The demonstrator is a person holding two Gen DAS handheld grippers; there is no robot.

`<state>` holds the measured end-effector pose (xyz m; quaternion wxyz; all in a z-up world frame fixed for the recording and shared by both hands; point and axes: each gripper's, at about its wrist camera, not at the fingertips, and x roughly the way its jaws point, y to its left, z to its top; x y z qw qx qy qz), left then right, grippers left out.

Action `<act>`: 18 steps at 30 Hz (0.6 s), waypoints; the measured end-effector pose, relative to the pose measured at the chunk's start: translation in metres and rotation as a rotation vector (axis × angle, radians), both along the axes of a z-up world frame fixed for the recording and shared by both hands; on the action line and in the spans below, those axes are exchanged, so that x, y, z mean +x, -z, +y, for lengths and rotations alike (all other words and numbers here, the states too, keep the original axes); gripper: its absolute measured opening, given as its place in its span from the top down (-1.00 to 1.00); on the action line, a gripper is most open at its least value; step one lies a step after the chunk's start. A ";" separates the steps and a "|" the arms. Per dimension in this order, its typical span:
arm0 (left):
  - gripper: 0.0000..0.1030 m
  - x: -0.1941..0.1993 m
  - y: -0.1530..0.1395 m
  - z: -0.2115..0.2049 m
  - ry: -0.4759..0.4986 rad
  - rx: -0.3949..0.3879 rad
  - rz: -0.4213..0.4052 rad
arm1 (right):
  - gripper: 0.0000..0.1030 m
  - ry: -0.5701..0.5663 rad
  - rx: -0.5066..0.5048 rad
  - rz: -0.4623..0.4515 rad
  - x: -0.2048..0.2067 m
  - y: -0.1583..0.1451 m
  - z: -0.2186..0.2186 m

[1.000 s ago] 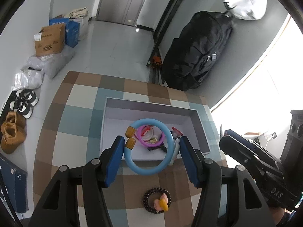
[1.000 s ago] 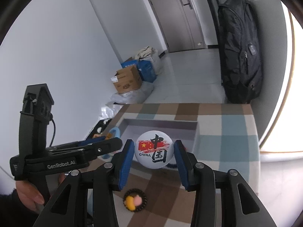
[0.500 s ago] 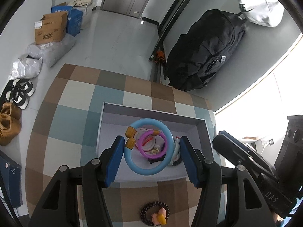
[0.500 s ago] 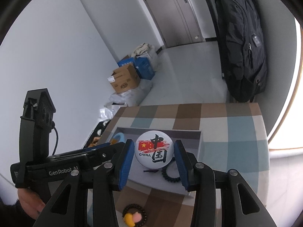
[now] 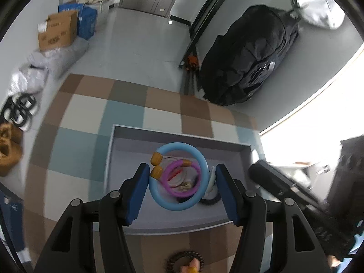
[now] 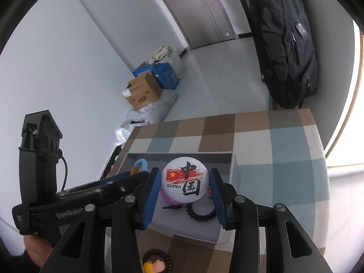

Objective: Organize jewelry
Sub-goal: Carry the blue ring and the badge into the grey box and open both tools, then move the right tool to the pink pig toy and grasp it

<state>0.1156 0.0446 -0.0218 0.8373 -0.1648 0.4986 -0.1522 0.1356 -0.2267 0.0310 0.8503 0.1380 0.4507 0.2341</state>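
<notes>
My left gripper (image 5: pixel 182 175) is shut on a light blue ring bracelet (image 5: pixel 179 146) with two amber beads, held over the grey open box (image 5: pixel 182 136). Under the ring, a pink bracelet (image 5: pixel 169 188) and other small pieces lie in the box. My right gripper (image 6: pixel 184 177) is shut on a round white badge (image 6: pixel 185 183) printed with a red flag and "CHINA", also above the box (image 6: pixel 233 161). A black bead bracelet (image 6: pixel 201 213) lies in the box below it. A dark bead bracelet with a yellow and pink charm (image 6: pixel 157 261) rests on the cloth in front of the box.
The box sits on a checked brown, blue and white tablecloth (image 5: pixel 79 136). A big black backpack (image 5: pixel 245 63) leans on the wall beyond the table. Cardboard and blue boxes (image 5: pixel 59 34) and shoes stand on the floor to the left. A hand (image 6: pixel 36 250) holds the left gripper.
Both grippers have moved forward and lower over the box, each keeping its item. The charm bracelet on the cloth has slid toward the bottom edge of both views.
</notes>
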 end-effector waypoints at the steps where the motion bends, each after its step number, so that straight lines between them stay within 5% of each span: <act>1: -0.07 0.002 0.001 0.002 -0.005 -0.012 0.007 | 0.18 0.001 0.002 0.008 0.000 0.001 0.000; 4: -0.08 0.004 0.002 0.004 -0.007 -0.032 0.012 | 0.16 -0.002 0.003 -0.004 -0.001 -0.002 -0.001; 8: -0.46 0.003 0.003 0.003 0.013 -0.064 0.023 | 0.15 -0.005 0.002 -0.020 -0.004 -0.006 -0.001; 18: -0.52 -0.006 -0.004 0.002 0.009 -0.003 -0.004 | -0.47 0.048 0.017 -0.065 -0.011 -0.019 -0.018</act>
